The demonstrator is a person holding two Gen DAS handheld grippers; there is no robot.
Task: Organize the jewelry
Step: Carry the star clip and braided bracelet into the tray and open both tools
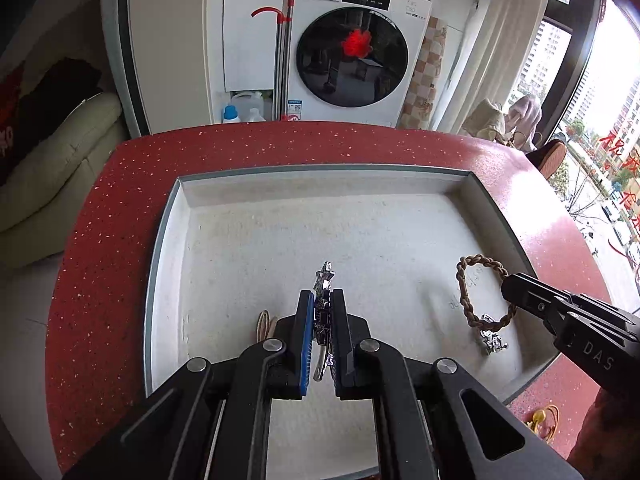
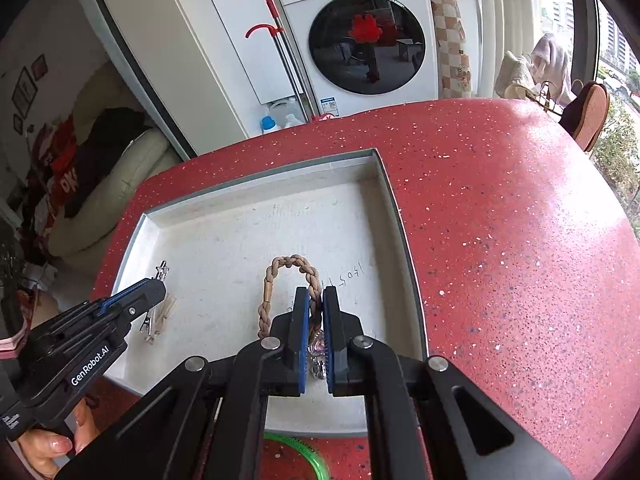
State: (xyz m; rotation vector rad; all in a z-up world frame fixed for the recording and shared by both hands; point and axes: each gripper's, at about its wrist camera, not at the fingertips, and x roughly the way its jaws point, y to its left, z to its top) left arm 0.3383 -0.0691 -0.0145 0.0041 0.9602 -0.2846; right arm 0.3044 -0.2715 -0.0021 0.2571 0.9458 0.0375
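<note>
Two pieces are being held over the tray (image 1: 168,216), a metal clip (image 1: 325,280) clamped in the left gripper (image 1: 320,300) and a braided bracelet (image 2: 276,280) pinched in the right gripper (image 2: 316,296), while a yellow piece (image 1: 542,418) and a green ring (image 2: 304,454), possibly jewelry, are left outside.

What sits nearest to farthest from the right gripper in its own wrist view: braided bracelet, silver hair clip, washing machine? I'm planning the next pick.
1. Braided bracelet: gripped between the jaws of the right gripper, over the white tray.
2. Silver hair clip: to the left in the tray, held by the left gripper.
3. Washing machine: beyond the red table, at the back.
</note>
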